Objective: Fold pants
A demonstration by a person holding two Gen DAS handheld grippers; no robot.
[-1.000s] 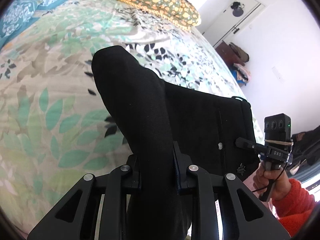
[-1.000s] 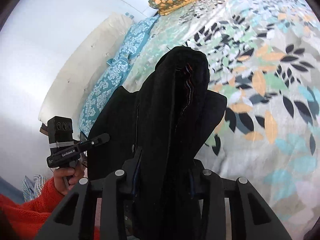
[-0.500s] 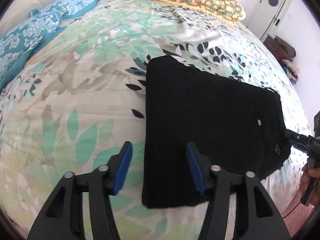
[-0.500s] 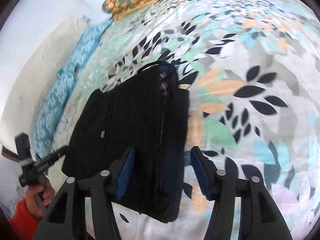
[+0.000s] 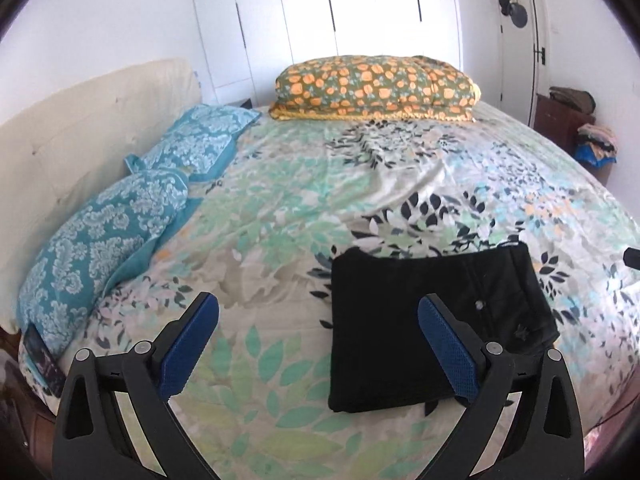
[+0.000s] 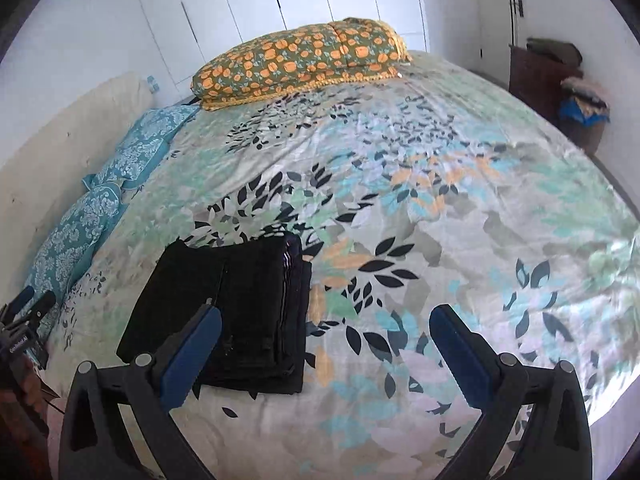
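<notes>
one pair of black pants (image 5: 420,328), already folded into a compact rectangle, lies flat on the leaf-print bedspread (image 5: 320,184) near the bed's near edge. left tongs (image 5: 320,344) spread wide, nothing btwn the blue pads, jaws have just been opening; pants sit under/behind the right-hand pad in that view, not pinched. right tongs (image 6: 326,354) same: spread wide, empty, just been opening, pants beside the left-hand pad in the right wrist view. fold looks done or nearly, judging by the stacked layers at the edge.

handling, my guess: soft, limp fabric, light, no stiffness, so layers will slump or slide apart if lifted by one point. not fragile, not slippery, the bedspread may wrinkle under a drag. waistband side w/ button (image 5: 479,304) is thicker. best hold: pinch thru all stacked layers at the folded edge, two corners at once w/ both tongs, keep it level. orange floral pillow (image 5: 376,88) and teal pillows (image 5: 120,220) well apart, no obstruction.
</notes>
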